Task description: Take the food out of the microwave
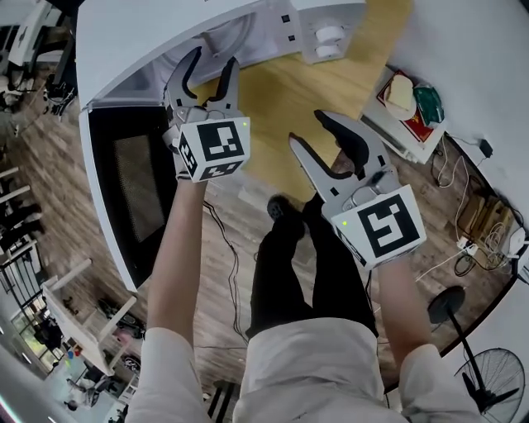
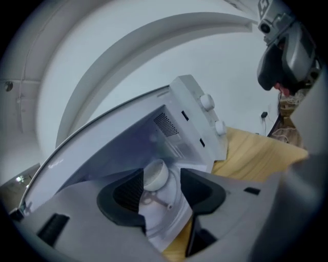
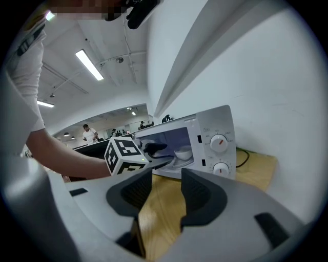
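Observation:
A white microwave stands on a wooden table, its dark-windowed door swung open to the left. Inside, a white bowl sits on the glass turntable; it also shows as the bowl in the right gripper view. My left gripper is at the mouth of the oven cavity, jaws open, with the bowl farther in and apart from the pads. My right gripper hovers open over the table in front of the control panel, nothing between its jaws.
A low side stand at the right carries a plate with food and a green item. Cables and a floor fan lie on the wooden floor to the right. The person's legs stand below the table edge.

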Demonstrator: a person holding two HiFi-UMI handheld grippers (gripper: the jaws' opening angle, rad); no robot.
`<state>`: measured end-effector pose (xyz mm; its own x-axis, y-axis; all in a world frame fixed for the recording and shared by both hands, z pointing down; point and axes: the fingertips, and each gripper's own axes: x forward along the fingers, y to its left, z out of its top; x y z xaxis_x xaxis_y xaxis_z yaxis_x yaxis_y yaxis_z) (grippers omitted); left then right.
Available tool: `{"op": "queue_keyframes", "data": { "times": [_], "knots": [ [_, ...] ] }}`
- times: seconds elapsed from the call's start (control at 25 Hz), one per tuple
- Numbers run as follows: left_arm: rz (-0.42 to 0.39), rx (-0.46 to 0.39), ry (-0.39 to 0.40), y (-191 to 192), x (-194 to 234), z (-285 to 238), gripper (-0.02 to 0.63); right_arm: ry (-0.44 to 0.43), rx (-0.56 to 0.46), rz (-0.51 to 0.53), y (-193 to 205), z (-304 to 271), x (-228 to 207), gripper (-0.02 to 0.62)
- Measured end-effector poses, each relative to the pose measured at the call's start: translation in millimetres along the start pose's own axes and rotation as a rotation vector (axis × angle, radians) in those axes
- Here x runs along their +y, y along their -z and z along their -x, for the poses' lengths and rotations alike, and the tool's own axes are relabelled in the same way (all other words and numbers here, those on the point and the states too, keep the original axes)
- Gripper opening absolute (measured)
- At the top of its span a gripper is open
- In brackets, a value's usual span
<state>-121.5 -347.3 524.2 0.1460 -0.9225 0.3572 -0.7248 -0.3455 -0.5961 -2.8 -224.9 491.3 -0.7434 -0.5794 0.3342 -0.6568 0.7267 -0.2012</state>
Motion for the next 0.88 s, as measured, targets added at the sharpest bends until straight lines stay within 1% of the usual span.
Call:
{"op": "queue_keyframes", "data": {
  "times": [0.12, 0.24, 0.48, 0.64, 0.76, 0.88],
  "knots": [
    [-0.077, 0.019, -0.003, 3, 0, -14, 0.206, 0.0, -0.005, -0.004, 1, -2, -5, 0.161],
    [-0.12, 0.046, -0.001, 11, 0, -29, 0.206, 0.002, -0.002, -0.006, 3, -4, -8, 0.161],
    [-0.14, 0.06, 0.023, 22, -2, -52, 0.213, 0.015, 0.016, -0.011, 11, -7, -7, 0.161],
    [-0.15, 0.055, 0.033, 21, -1, -64, 0.215, 0.031, 0.016, -0.046, 11, -10, -7, 0.161],
    [-0.181, 0.071, 0.033, 22, 0, -73, 0.216, 0.036, 0.02, -0.054, 11, -11, -7, 0.161],
    [-0.203, 0.099, 0.023, 25, 3, -82, 0.216, 0.032, 0.025, -0.037, 12, -11, -8, 0.161]
  ]
}}
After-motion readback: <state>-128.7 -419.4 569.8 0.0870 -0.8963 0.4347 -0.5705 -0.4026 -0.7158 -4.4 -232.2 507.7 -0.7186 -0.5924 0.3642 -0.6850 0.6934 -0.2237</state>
